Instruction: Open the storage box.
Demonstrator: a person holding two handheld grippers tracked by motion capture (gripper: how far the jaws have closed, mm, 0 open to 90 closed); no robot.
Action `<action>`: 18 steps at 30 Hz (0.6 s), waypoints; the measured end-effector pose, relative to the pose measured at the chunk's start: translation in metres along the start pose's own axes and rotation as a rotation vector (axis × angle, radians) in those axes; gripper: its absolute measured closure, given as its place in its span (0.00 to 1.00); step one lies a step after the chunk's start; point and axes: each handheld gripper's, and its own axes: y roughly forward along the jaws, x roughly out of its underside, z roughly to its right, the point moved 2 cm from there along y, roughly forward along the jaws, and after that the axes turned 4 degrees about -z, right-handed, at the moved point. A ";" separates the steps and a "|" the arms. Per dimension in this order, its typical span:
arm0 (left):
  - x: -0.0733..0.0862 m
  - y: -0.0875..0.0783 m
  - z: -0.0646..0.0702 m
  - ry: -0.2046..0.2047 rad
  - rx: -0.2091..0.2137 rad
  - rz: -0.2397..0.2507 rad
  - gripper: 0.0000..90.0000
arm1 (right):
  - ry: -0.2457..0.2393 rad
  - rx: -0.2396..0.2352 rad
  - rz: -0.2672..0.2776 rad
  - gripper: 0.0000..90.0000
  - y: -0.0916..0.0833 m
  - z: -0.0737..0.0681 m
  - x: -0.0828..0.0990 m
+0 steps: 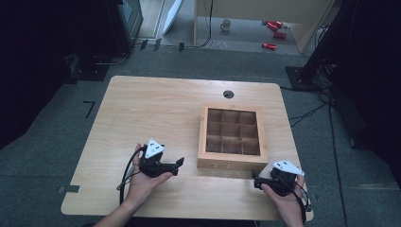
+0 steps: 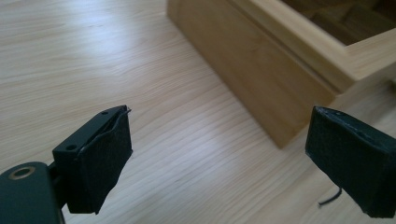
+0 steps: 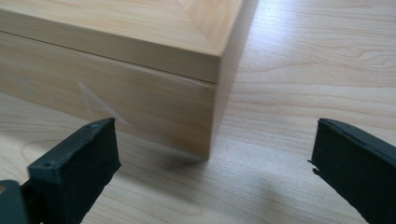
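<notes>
Left gripper (image 1: 179,163) sat in the person's left hand (image 1: 144,182) over the near-left part of the wooden table (image 1: 142,109), its jaws spread wide and empty, aimed rightward at the wooden box (image 1: 232,163). A grey three-cornered plate (image 1: 153,148) topped it, and its black cable (image 1: 125,177) looped down past the wrist. In the left gripper view the two black pads (image 2: 100,161) stood far apart with bare tabletop (image 2: 93,56) between them, and the box's near corner (image 2: 280,135) lay just ahead, nearer the right-hand pad.

Farther right, the box stood on the table right of centre, a light wood frame around a dark interior split into a three-by-three grid of compartments (image 1: 232,130). Behind it a small round hole (image 1: 228,94) was cut in the tabletop.

At the near-right corner of the box, the right gripper (image 1: 255,181) was held in the right hand (image 1: 286,201), also released and grasping nothing, close beside the box without clearly touching it. In the right gripper view its pads (image 3: 77,163) were well separated, and the box's corner edge (image 3: 215,116) stood between them above the table surface (image 3: 303,70), with a faint pale triangular mark (image 3: 100,105) on the box's side wall.
</notes>
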 end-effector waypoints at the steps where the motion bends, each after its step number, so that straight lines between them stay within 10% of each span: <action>1: 0.000 0.000 0.000 0.000 0.000 0.000 0.10 | 0.000 -0.001 0.004 0.04 0.000 -0.001 0.000; 18: -0.004 0.031 0.043 0.110 0.094 -0.039 0.47 | 0.019 -0.045 0.035 0.15 -0.006 -0.004 -0.002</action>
